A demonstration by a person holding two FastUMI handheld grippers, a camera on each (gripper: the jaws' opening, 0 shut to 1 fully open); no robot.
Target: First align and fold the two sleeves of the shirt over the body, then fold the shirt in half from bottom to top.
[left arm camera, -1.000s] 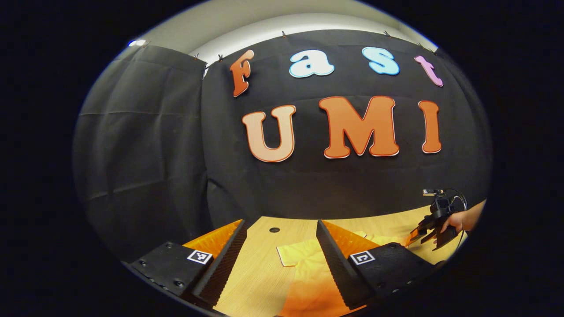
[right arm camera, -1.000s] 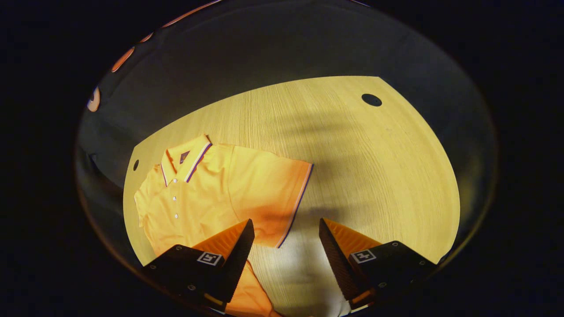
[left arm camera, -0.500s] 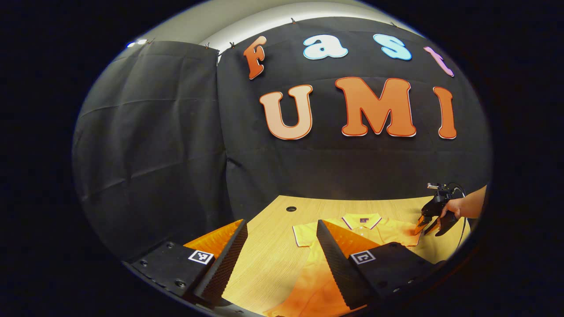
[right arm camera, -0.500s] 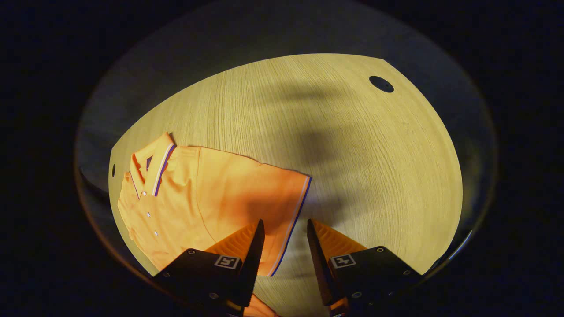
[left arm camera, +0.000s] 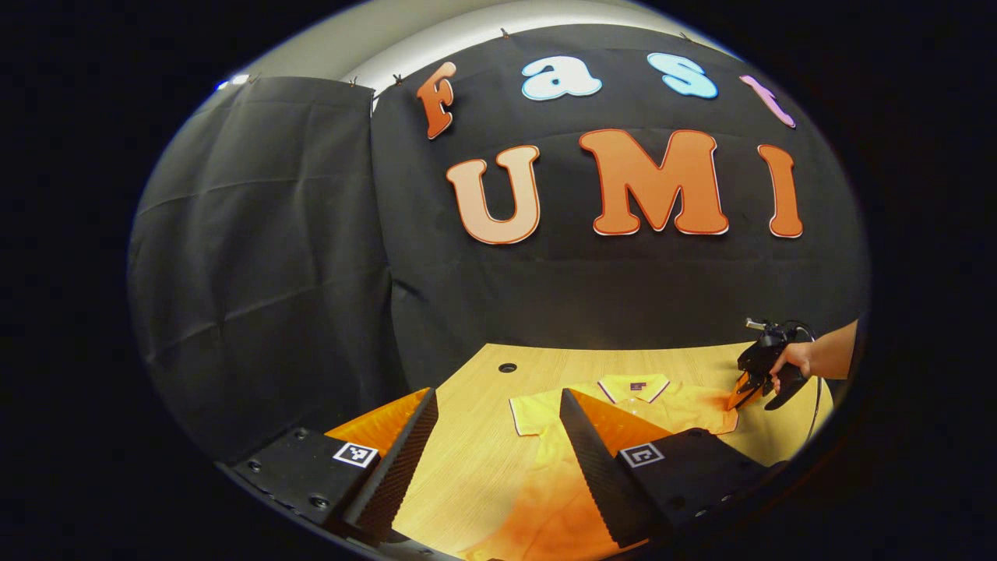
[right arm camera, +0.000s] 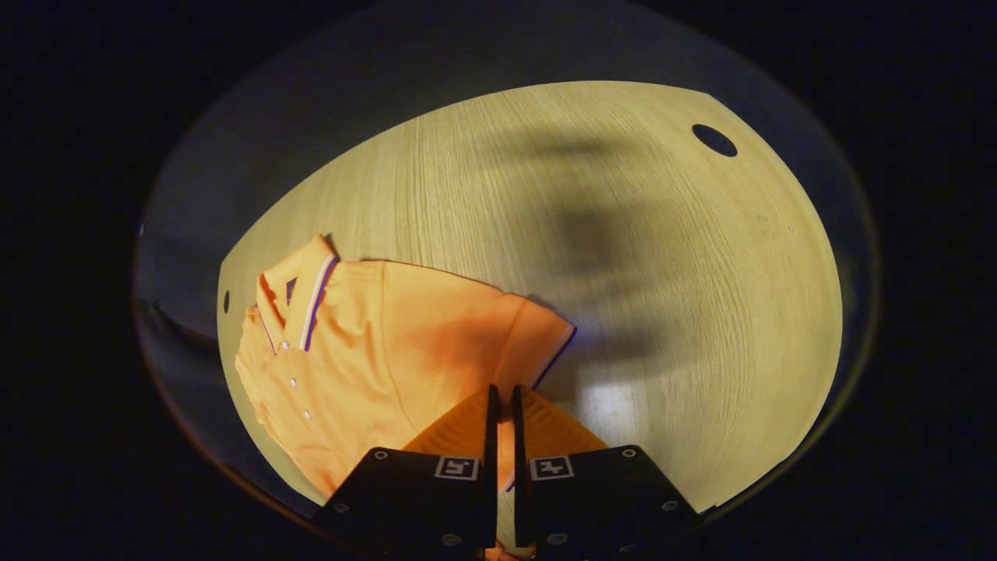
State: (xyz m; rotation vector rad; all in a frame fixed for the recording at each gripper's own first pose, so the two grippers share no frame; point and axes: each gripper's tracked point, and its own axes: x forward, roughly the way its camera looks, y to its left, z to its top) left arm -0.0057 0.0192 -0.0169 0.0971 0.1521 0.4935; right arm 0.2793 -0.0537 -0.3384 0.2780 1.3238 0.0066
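Orange shirt sleeve pinched by right gripper.

You've got an orange short-sleeved polo shirt lying face up on the wooden table, collar with its pale and dark striped trim pointing toward the far edge and the little row of white buttons running down the placket. The sleeve on your right side has the same striped trim along its cuff, and its edge looks lifted and curled a bit off the wood. In the left gripper view the other sleeve lies flat, spread out to the side, nothing folded over the body so far.
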